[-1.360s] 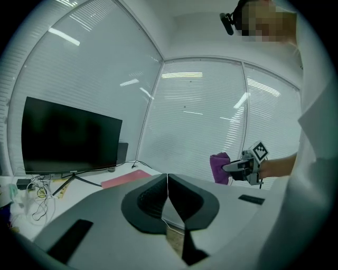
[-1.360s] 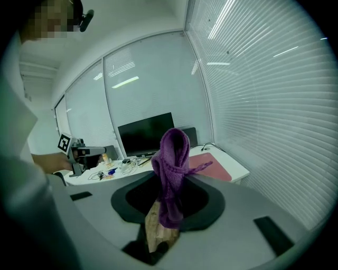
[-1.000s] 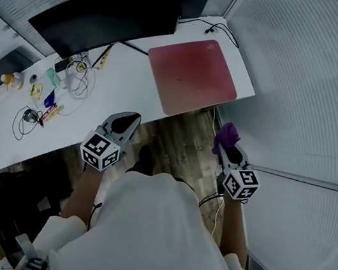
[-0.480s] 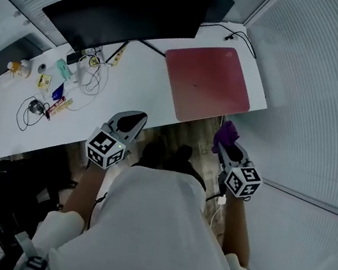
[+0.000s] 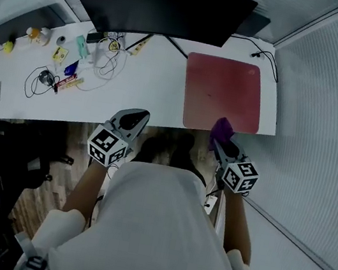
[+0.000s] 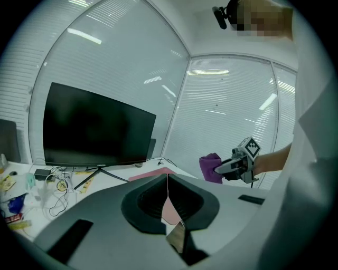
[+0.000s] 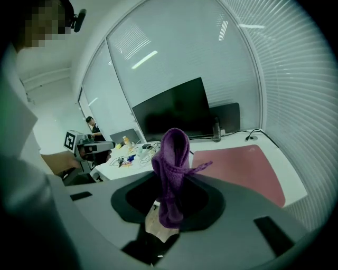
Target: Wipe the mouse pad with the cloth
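Observation:
A red mouse pad (image 5: 223,94) lies flat at the right end of the white desk (image 5: 157,90); the right gripper view shows the mouse pad (image 7: 245,164) ahead and to the right. My right gripper (image 5: 222,136) hovers just off the desk's front edge, below the pad, shut on a purple cloth (image 5: 221,130) that stands bunched up between its jaws. The cloth (image 7: 172,171) hides the jaw tips. My left gripper (image 5: 131,120) is held off the desk's front edge further left, jaws shut on nothing. In the left gripper view the cloth (image 6: 210,167) shows at the right.
A wide black monitor (image 5: 166,4) stands at the desk's back, its stand foot left of the pad. Cables, a bottle and small items (image 5: 64,67) litter the desk's left half. A cable (image 5: 267,56) runs by the pad's far corner. Window blinds close the right side.
The view has swung so the desk now lies level and nearer. Both grippers keep their hold and stay off the front edge; the right one with the cloth sits closer to the pad.

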`<state>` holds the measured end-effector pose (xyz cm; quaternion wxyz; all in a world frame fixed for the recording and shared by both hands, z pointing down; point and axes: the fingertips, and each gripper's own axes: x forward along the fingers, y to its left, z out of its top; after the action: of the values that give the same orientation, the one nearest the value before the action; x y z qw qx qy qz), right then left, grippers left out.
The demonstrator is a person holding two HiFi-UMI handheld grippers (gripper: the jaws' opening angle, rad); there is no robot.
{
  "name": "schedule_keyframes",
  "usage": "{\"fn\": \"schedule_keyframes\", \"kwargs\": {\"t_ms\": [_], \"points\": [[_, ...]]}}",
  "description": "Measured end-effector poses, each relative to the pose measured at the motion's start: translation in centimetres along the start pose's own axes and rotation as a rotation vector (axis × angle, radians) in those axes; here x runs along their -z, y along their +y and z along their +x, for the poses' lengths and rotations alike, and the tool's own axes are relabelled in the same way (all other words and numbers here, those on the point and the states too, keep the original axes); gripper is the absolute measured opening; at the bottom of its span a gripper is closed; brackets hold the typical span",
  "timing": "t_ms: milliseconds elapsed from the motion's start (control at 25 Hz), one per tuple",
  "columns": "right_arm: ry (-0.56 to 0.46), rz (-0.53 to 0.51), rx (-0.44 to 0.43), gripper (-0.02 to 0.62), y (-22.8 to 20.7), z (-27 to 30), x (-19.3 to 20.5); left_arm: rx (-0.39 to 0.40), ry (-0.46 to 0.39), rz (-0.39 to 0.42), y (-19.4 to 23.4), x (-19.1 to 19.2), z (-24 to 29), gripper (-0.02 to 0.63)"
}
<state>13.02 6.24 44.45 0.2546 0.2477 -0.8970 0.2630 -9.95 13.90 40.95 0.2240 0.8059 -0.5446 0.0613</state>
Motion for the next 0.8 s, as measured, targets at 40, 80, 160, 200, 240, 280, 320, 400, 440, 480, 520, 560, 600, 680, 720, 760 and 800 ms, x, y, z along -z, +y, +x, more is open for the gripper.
{"fn": "schedule_keyframes", "kwargs": {"t_ms": [40, 80, 160, 200, 240, 280, 320, 400, 440, 480, 520, 560, 600, 680, 720, 760, 800], "points": [[0.017, -0.01, -0.021, 0.118, -0.2, 0.6, -0.2, -0.015, -0.003, -0.009, -0.1, 0.0, 0.2, 0.018], [0.034, -0.021, -0.043, 0.118, -0.4, 1.2, -0.3, -0.029, -0.005, -0.018, -0.1, 0.1, 0.4, 0.018], [0.07, -0.045, -0.087, 0.118, -0.7, 2.5, -0.5, -0.059, -0.004, -0.035, -0.2, 0.4, 0.9, 0.018], [0.089, -0.056, -0.109, 0.118, -0.9, 3.1, -0.6, -0.075, -0.003, -0.043, -0.2, 0.6, 1.2, 0.018], [0.108, -0.066, -0.132, 0.118, -1.0, 3.7, -0.5, -0.09, -0.004, -0.051, -0.3, 0.7, 1.4, 0.019], [0.127, -0.074, -0.154, 0.118, -1.1, 4.3, -0.4, -0.105, -0.005, -0.061, -0.3, 0.9, 1.6, 0.018], [0.146, -0.08, -0.175, 0.118, -1.2, 4.8, -0.3, -0.12, -0.006, -0.072, -0.3, 1.1, 1.7, 0.018], [0.184, -0.085, -0.216, 0.118, -1.3, 6.0, 0.1, -0.148, -0.004, -0.095, -0.4, 1.6, 2.0, 0.018], [0.204, -0.084, -0.237, 0.118, -1.4, 6.7, 0.4, -0.162, -0.003, -0.105, -0.4, 1.9, 2.1, 0.018], [0.223, -0.082, -0.258, 0.118, -1.3, 7.3, 0.7, -0.176, -0.002, -0.114, -0.4, 2.2, 2.1, 0.018], [0.242, -0.08, -0.279, 0.118, -1.2, 7.9, 1.1, -0.19, 0.0, -0.123, -0.4, 2.5, 2.1, 0.018], [0.261, -0.079, -0.3, 0.118, -1.1, 8.6, 1.6, -0.205, 0.003, -0.13, -0.5, 2.9, 2.0, 0.018], [0.28, -0.08, -0.32, 0.118, -1.0, 9.3, 2.2, -0.22, 0.007, -0.137, -0.5, 3.3, 1.9, 0.018], [0.315, -0.078, -0.354, 0.118, -0.7, 10.5, 3.4, -0.25, 0.013, -0.155, -0.6, 4.1, 1.6, 0.018], [0.332, -0.072, -0.368, 0.118, -0.6, 11.1, 4.1, -0.266, 0.016, -0.166, -0.7, 4.5, 1.3, 0.018], [0.349, -0.063, -0.38, 0.118, -0.5, 11.7, 4.7, -0.28, 0.02, -0.177, -0.8, 4.9, 1.1, 0.018], [0.366, -0.052, -0.391, 0.118, -0.4, 12.2, 5.2, -0.294, 0.023, -0.188, -0.8, 5.3, 1.0, 0.018]]}}
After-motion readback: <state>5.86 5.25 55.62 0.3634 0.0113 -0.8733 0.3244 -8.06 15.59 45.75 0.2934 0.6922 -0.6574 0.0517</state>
